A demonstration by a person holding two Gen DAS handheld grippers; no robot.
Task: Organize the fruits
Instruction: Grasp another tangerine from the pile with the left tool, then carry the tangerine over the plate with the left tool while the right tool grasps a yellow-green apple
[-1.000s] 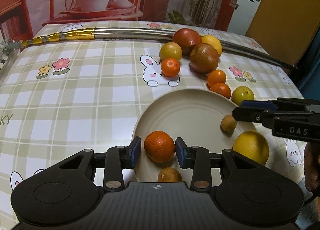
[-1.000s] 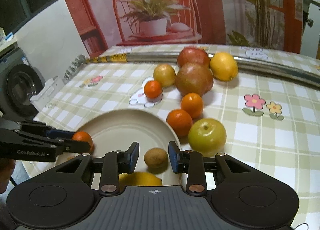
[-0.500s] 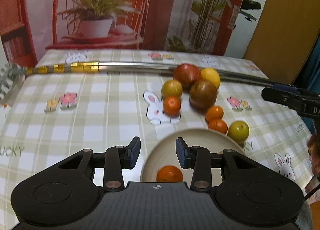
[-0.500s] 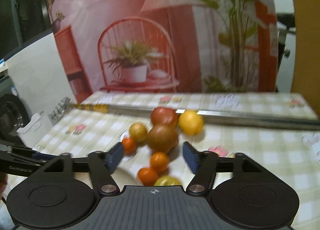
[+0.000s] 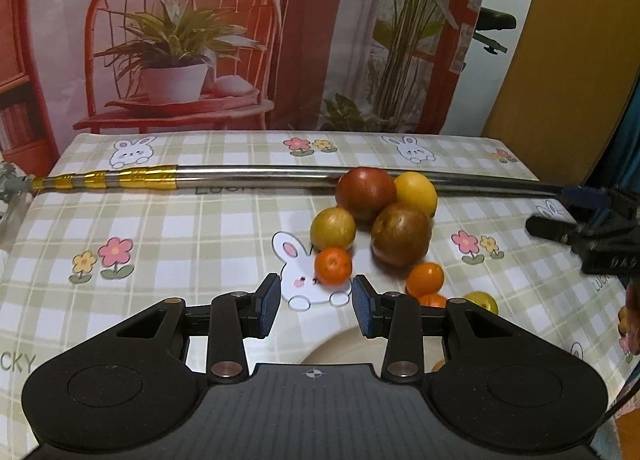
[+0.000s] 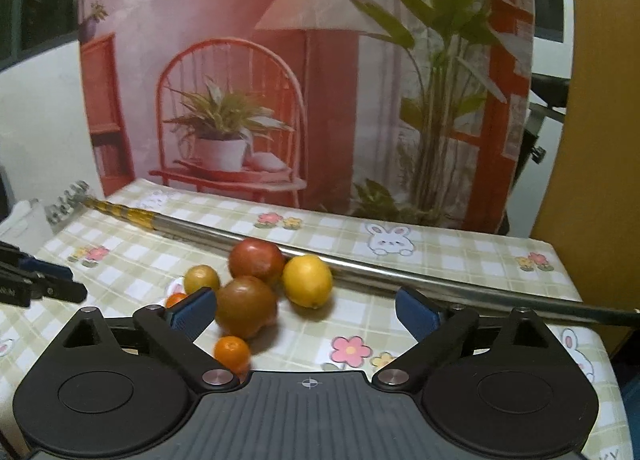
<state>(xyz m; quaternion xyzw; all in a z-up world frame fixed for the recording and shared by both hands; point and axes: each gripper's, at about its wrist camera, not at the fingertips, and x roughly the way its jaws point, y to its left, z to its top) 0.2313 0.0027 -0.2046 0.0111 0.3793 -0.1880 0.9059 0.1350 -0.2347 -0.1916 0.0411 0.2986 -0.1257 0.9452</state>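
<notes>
I have both tools empty and raised over the desk (image 5: 168,236), between picks: the left tool (image 5: 313,310) stands with its jaws parted and nothing between them, lined up on the small orange (image 5: 333,266) that sits on the printed rabbit, and the right tool (image 6: 306,310) is spread wide, holding nothing, facing the dark red fruit (image 6: 246,306) and the yellow fruit (image 6: 307,280). The loose fruit lies bunched in the middle of the desk against the metal pole (image 5: 256,176), while the plate (image 5: 344,348) shows only as a rim just near of my left tool. I judge the next move is to drop the left tool around the small orange, close, and carry it back to the plate without nudging its neighbours. On the cloth I read "LUCKY" in part; the right tool's side shows "DAS".
</notes>
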